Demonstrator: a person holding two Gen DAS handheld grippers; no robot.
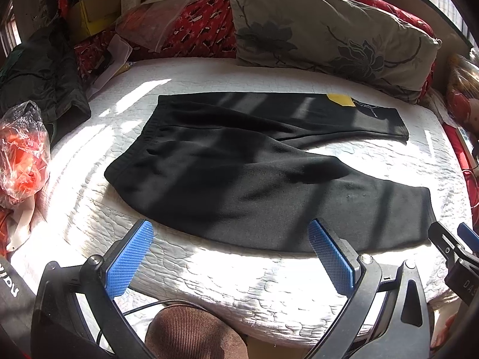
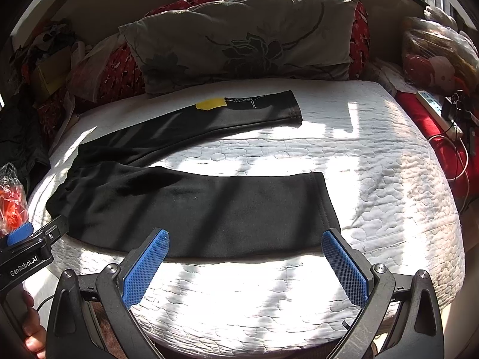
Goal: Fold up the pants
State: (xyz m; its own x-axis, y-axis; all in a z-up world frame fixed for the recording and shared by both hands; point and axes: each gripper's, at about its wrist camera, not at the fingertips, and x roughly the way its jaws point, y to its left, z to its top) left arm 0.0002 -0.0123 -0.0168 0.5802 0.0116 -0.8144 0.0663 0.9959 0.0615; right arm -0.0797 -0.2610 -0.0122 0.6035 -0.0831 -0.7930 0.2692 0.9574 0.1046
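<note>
Sunlight falls in bars across a white quilted bed (image 2: pixel 374 155), and on it lies one pair of black pants (image 1: pixel 239 173), spread flat with the waistband toward the bed's left edge and the two legs splayed apart toward the right. The near leg (image 2: pixel 239 209) runs along the bed's front edge; the far leg (image 2: pixel 239 113) lies nearer the head of the bed and carries a yellow patch (image 2: pixel 209 103) and a thin white design by its hem. Nothing is folded yet, so the work looks to be at its very start. The left gripper (image 1: pixel 230 254) hangs over the front edge with its jaws spread wide and nothing between them, just short of the pants' near side below the seat. The right gripper (image 2: pixel 245 257) is likewise spread and empty, its blue pads (image 2: pixel 344 269) level with the near leg's hem. A likely next move is to pinch the near leg at waist and hem and carry it over onto the far leg, which calls for both ends to be lifted evenly so the cloth does not bunch. Beyond the pants, one grey flowered pillow (image 1: pixel 329 30) leans on red bedding at the head, and one clear bag of orange stuff (image 1: pixel 21 155) sits at the left edge.
</note>
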